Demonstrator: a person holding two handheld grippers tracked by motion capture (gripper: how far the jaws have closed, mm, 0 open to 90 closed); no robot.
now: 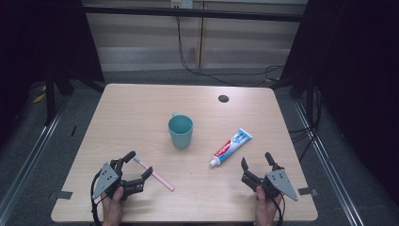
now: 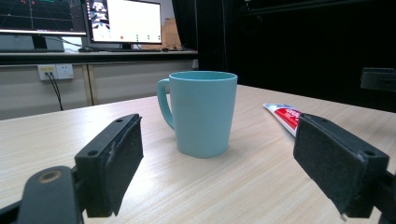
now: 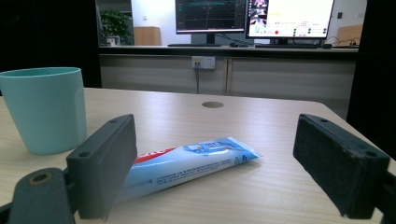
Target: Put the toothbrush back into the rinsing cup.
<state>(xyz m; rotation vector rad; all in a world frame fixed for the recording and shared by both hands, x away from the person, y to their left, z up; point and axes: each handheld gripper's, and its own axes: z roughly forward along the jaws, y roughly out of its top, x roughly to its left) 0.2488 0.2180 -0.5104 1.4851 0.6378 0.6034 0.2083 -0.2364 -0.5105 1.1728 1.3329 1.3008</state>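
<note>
Our left gripper and right gripper both gape wide, empty. The toothbrush lies between the left jaws, the toothpaste just ahead of the right. We should lower squarely and close on the brush's handle

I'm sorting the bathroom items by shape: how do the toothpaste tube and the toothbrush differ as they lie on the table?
The toothpaste tube is broad, flat and white with blue and red print; the toothbrush is thin and pink. The toothpaste tube lies in front of the open right tongs, apart from them; the toothbrush lies between the jaws of the open left tongs. Both lie flat and slanted on the table.
</note>
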